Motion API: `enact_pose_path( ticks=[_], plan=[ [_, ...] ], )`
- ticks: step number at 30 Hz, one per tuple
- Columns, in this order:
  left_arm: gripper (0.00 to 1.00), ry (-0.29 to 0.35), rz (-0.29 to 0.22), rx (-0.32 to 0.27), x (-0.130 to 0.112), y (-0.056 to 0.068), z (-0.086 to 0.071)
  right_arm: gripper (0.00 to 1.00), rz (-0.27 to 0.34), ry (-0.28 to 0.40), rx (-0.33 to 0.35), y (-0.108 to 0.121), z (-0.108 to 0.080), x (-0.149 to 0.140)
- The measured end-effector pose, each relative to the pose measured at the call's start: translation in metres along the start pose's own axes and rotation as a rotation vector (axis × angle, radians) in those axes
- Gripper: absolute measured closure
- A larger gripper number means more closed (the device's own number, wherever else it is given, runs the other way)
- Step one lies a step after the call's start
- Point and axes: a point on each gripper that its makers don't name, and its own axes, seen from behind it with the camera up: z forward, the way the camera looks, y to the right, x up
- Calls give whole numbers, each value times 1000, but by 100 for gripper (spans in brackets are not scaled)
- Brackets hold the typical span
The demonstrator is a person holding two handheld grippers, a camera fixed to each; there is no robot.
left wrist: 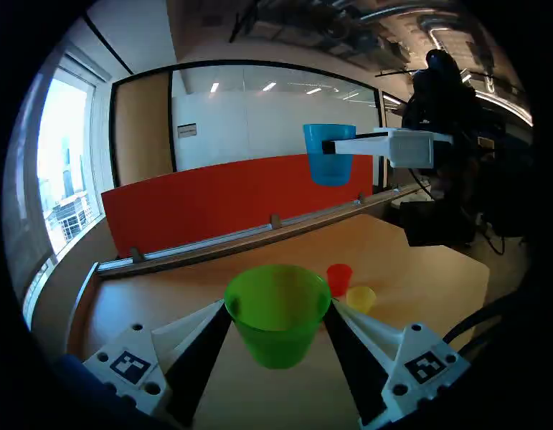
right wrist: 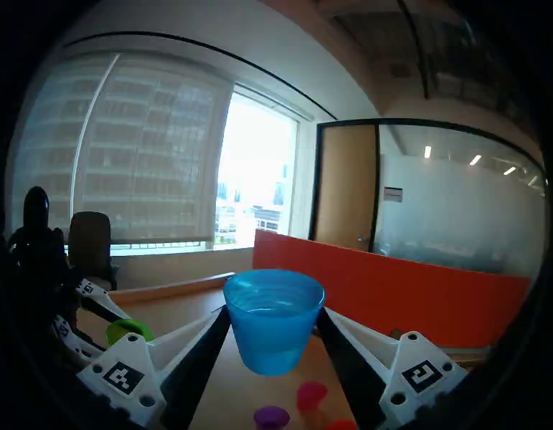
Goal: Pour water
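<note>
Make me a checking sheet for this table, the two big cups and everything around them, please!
Surface: wooden table, light brown.
Job's things: green cup, upright, looks empty; blue cup, upright, water in it, held up above the table.
Clutter: small red cup and yellow cup close together on the table; a purple cup too.
Grippers: left tool shut on the green cup; right tool shut on the blue cup.
Cables: black cable by the table's edge.
Surroundings: orange divider, window, chair.
</note>
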Motion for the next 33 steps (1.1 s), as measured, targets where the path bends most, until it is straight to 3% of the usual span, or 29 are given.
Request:
enact_pose_path(
  ticks=[15, 33],
  plan=[
    [13, 39, -4, -66, 28, 29, -1, 11, -90, 31, -1, -7, -40, 9],
    [13, 60, 27, -131, 41, 51, -9, 11, -230, 12, 42, -24, -52, 9]
  ],
)
